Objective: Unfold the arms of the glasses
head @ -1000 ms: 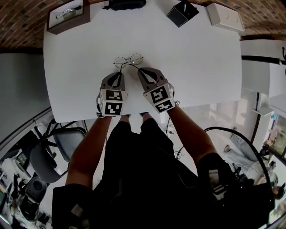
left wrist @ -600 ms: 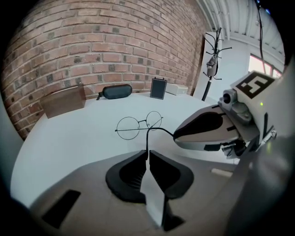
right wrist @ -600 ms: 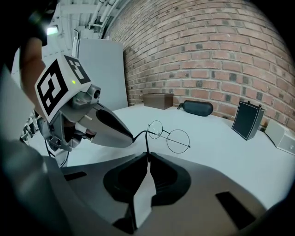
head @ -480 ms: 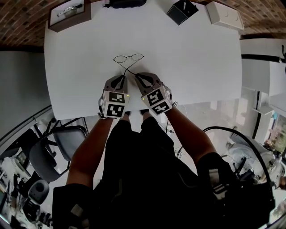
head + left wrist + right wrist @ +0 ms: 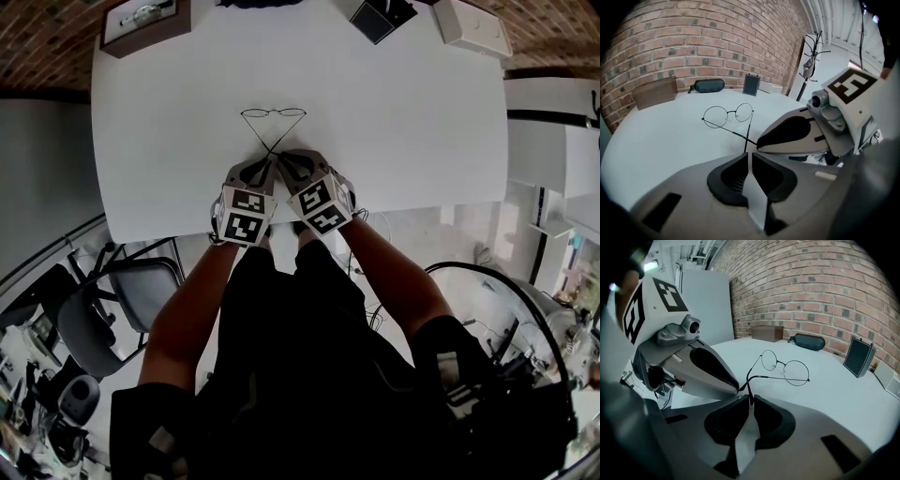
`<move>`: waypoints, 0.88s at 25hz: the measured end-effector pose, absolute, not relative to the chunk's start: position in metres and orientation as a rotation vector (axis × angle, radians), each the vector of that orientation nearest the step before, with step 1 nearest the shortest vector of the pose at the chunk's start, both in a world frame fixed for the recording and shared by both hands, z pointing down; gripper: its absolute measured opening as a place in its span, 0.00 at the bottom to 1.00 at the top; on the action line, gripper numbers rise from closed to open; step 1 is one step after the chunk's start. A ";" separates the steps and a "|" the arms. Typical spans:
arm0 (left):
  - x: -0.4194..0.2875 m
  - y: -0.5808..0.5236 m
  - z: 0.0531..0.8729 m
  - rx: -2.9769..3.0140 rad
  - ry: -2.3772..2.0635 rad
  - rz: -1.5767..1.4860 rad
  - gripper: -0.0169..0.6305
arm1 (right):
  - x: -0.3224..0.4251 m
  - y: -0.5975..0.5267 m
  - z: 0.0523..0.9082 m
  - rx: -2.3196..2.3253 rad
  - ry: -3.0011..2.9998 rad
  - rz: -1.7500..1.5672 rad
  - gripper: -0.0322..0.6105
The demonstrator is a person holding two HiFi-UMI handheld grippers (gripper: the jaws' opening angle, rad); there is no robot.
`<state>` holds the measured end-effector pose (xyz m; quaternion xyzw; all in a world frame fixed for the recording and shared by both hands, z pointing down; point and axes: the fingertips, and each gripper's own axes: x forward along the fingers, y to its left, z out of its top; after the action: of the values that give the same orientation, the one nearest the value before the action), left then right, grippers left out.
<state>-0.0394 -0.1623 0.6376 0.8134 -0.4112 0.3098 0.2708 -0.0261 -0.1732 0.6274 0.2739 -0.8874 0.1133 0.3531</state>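
Note:
Thin wire glasses (image 5: 273, 113) with round lenses lie on the white table (image 5: 422, 122). Their two arms run back toward me and cross in an X. My left gripper (image 5: 266, 169) is shut on the tip of one arm. In the left gripper view this arm runs from the glasses (image 5: 729, 115) straight into the left gripper (image 5: 749, 154). My right gripper (image 5: 282, 164) is shut on the curved tip of the other arm. The right gripper view shows the glasses (image 5: 785, 367) and that tip between the pads of the right gripper (image 5: 751, 400). The two grippers sit side by side, almost touching.
A brown wooden box (image 5: 145, 21) stands at the far left corner. A black glasses case (image 5: 709, 85) lies at the far edge, with a dark upright panel (image 5: 377, 17) and a white box (image 5: 473, 33) to its right. The table's near edge lies just under my hands.
Both grippers have drawn back toward the near edge and come close together. The glasses' arms have swung out from the frame and now cross.

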 end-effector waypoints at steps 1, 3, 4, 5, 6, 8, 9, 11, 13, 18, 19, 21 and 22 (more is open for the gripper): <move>-0.040 -0.161 0.637 2.184 -1.102 0.826 0.08 | -0.026 -0.173 0.628 0.705 -2.296 0.300 0.08; -0.042 -0.158 0.635 2.170 -1.090 0.799 0.08 | -0.024 -0.172 0.627 0.704 -2.302 0.322 0.09; -0.044 -0.157 0.633 2.169 -1.086 0.781 0.08 | -0.024 -0.170 0.626 0.705 -2.307 0.334 0.09; -0.046 -0.156 0.631 2.168 -1.090 0.761 0.08 | -0.023 -0.169 0.625 0.708 -2.313 0.348 0.09; -0.050 -0.156 0.627 2.165 -1.104 0.737 0.08 | -0.022 -0.168 0.622 0.716 -2.320 0.366 0.09; -0.058 -0.162 0.619 2.139 -1.152 0.672 0.08 | -0.022 -0.169 0.615 0.754 -2.340 0.422 0.10; -0.062 -0.167 0.614 2.119 -1.180 0.628 0.08 | -0.021 -0.171 0.610 0.785 -2.349 0.464 0.11; -0.067 -0.180 0.603 2.082 -1.230 0.544 0.08 | -0.020 -0.180 0.601 0.865 -2.362 0.565 0.12; -0.071 -0.195 0.595 2.064 -1.275 0.488 0.08 | -0.017 -0.191 0.595 0.946 -2.361 0.655 0.12; -0.073 -0.218 0.593 2.000 -1.308 0.429 0.10 | -0.019 -0.210 0.591 1.073 -2.321 0.810 0.17; -0.071 -0.220 0.594 1.993 -1.301 0.433 0.13 | -0.019 -0.212 0.592 1.092 -2.308 0.834 0.17; -0.066 -0.220 0.599 1.981 -1.279 0.457 0.17 | -0.018 -0.216 0.595 1.115 -2.279 0.876 0.18; -0.064 -0.220 0.603 1.972 -1.270 0.475 0.17 | -0.019 -0.217 0.598 1.117 -2.265 0.891 0.18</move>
<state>-0.0639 -0.2199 0.6029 0.7669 -0.4940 0.1847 0.3657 -0.0188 -0.2172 0.5976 0.4060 -0.8232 0.3237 0.2297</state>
